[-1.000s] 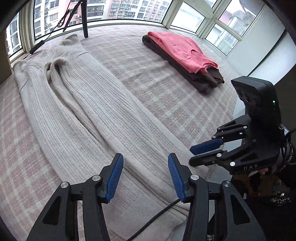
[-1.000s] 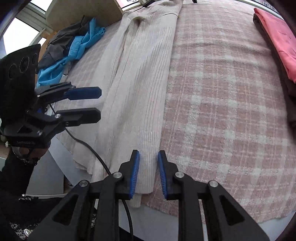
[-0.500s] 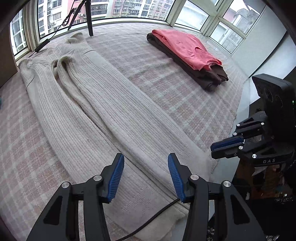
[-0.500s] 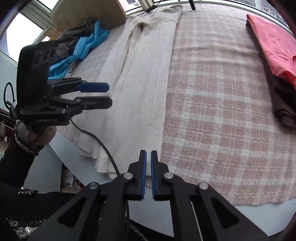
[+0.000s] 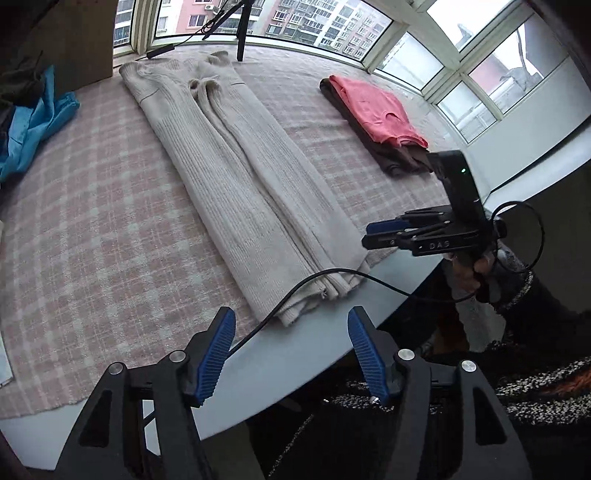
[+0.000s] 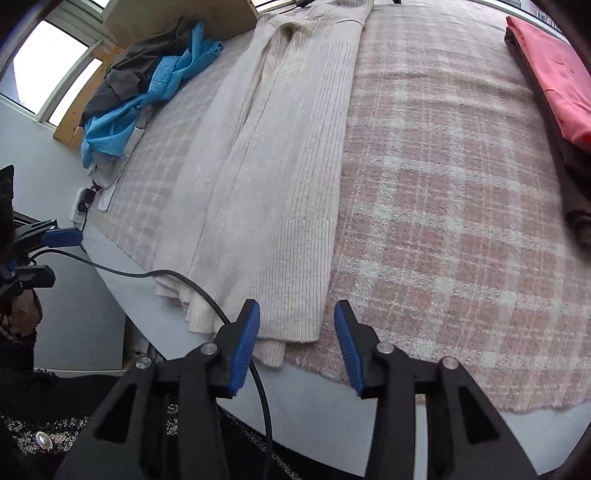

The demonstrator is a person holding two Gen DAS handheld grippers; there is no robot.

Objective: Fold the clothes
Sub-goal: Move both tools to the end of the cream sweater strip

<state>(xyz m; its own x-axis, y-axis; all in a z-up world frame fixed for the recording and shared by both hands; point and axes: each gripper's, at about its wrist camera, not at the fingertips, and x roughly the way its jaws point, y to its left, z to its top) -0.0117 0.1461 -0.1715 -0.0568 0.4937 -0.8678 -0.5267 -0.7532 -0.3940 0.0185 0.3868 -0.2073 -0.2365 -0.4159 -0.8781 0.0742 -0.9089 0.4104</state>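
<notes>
A long cream ribbed knit garment (image 5: 240,177) (image 6: 280,173) lies folded lengthwise on the pink plaid blanket (image 5: 92,206) (image 6: 443,206), its hem at the near table edge. My left gripper (image 5: 291,350) hovers above the table edge just short of the hem, its jaws opening with only a black cable (image 5: 295,291) passing under them. My right gripper (image 6: 297,339) hangs over the hem's right corner, jaws opening, with no cloth pinched between the pads. The right gripper (image 5: 384,232) shows in the left wrist view, held by a hand.
A folded pink top (image 5: 373,107) (image 6: 554,70) lies on a dark brown garment (image 5: 391,155) at the far right. Blue and grey clothes (image 5: 33,118) (image 6: 147,88) are piled at the left. A tripod leg (image 5: 242,33) stands by the windows.
My left gripper pulled back toward the near table edge and rose, its jaws spreading wider. My right gripper went from nearly shut to open over the hem corner.
</notes>
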